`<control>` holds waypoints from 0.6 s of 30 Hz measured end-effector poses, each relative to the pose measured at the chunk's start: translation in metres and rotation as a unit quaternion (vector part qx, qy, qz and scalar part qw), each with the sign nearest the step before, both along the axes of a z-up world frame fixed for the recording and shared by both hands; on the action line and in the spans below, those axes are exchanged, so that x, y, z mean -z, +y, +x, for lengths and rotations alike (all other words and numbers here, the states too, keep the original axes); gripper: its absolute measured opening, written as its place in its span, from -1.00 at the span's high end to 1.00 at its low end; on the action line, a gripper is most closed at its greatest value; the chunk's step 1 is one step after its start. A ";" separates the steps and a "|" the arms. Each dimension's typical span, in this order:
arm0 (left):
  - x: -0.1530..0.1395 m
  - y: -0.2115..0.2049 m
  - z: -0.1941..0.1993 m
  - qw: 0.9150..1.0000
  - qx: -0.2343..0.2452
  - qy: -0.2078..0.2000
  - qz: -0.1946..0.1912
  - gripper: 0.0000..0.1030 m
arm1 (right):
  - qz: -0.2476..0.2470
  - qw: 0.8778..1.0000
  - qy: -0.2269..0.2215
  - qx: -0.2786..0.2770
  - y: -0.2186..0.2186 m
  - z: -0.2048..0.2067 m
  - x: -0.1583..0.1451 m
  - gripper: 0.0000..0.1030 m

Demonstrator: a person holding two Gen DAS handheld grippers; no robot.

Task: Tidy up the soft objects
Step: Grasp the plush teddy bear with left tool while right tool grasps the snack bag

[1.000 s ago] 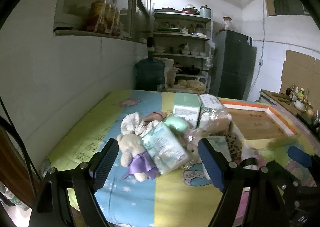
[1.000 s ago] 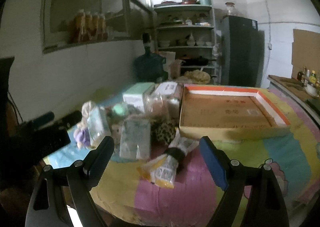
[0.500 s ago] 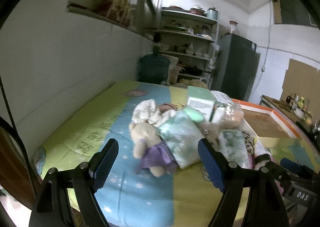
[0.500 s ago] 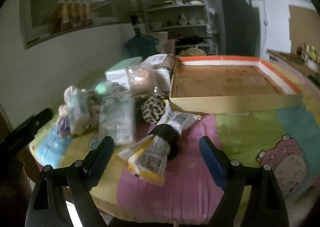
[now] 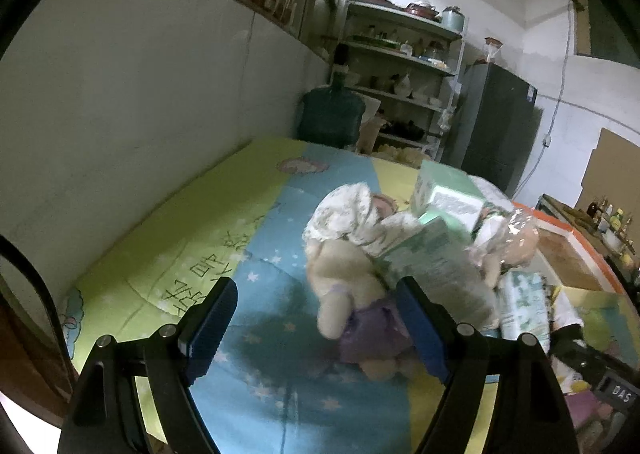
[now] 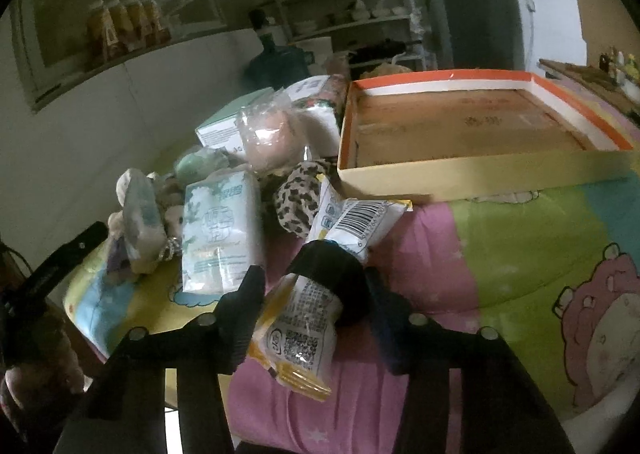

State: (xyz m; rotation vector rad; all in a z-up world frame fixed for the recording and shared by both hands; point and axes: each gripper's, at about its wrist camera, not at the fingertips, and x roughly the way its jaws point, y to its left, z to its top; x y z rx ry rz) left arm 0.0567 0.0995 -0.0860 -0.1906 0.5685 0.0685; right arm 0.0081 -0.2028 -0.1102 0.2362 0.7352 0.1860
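While the right gripper stands over the pink panel of the bedsheet, its jaws have just been closing and now bracket a yellow-and-white snack packet with a black band round its middle; the left pad presses the packet's edge, and the right pad lies against the band, so the packet appears gripped. Just beyond it lie a second white packet with a barcode, a leopard-print pouch and an upright tissue pack. Farther back sit a bagged pink item and a green-and-white box. To the right, an orange-rimmed cardboard tray rests on the sheet, nothing visible inside it.

On the other side, the left gripper is held wide apart with nothing between its pads, above the blue starred panel. Its right finger overlaps a cream plush toy in a purple garment, contact not determinable owing to blur. A wipes pack leans on the toy. Beyond stand a water jug, shelving and a dark refrigerator
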 end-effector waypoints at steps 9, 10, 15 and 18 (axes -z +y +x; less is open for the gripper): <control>0.017 0.007 0.018 0.996 0.045 0.017 -0.071 -0.26 | 0.007 1.000 0.001 -0.008 -0.003 0.001 0.000 0.08; 0.019 0.007 0.020 0.995 0.053 0.018 -0.085 -0.22 | 0.008 1.000 0.000 -0.009 -0.003 0.000 0.000 0.08; 0.021 -0.005 0.030 0.988 0.097 0.025 -0.118 0.21 | 0.007 1.000 -0.001 -0.014 -0.001 -0.001 -0.002 0.08; 0.018 -0.013 0.030 0.989 0.097 0.022 -0.106 0.30 | 0.006 1.000 -0.004 -0.018 0.000 -0.004 -0.004 0.09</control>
